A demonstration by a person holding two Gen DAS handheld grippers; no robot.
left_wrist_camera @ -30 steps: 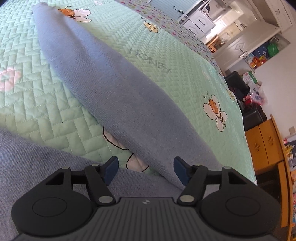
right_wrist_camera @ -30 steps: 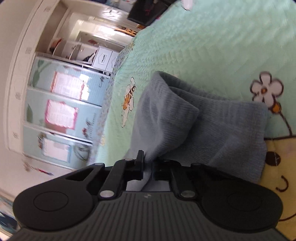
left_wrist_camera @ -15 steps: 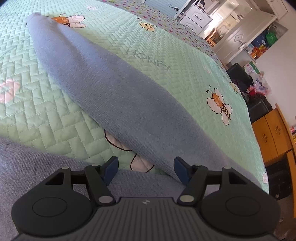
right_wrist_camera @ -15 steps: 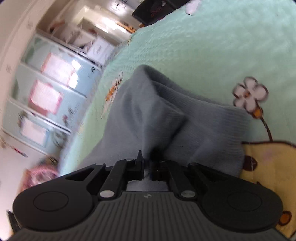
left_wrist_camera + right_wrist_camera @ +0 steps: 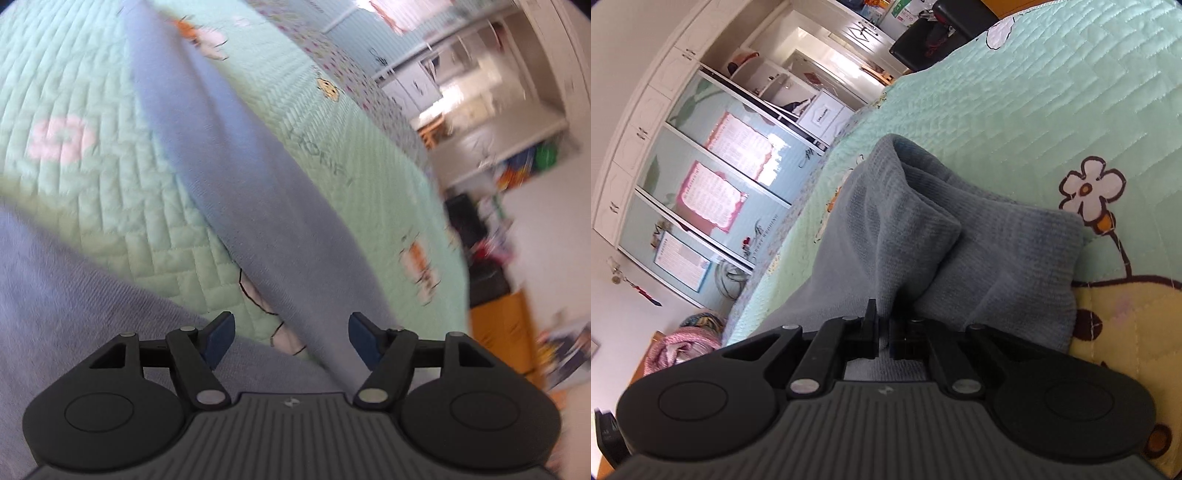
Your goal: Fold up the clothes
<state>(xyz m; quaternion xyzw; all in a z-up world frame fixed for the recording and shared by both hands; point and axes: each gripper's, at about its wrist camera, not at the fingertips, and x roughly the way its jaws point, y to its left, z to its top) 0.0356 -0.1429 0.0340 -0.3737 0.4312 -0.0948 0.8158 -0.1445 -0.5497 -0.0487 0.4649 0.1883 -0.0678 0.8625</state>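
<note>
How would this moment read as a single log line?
task: fold clothes | left hand-held gripper: open above blue-grey garment | right hand-held gripper: shut on garment | surface: green quilt

Your left gripper [image 5: 291,334] is showing a dark grey ribbed body with a small logo, two round black housings, black linkage arms with silver pivot pins, and blue pads [image 5: 221,336] on its fingers. Your right gripper [image 5: 886,334] is showing the same ribbed grey body, round black housings and silver pins.
</note>
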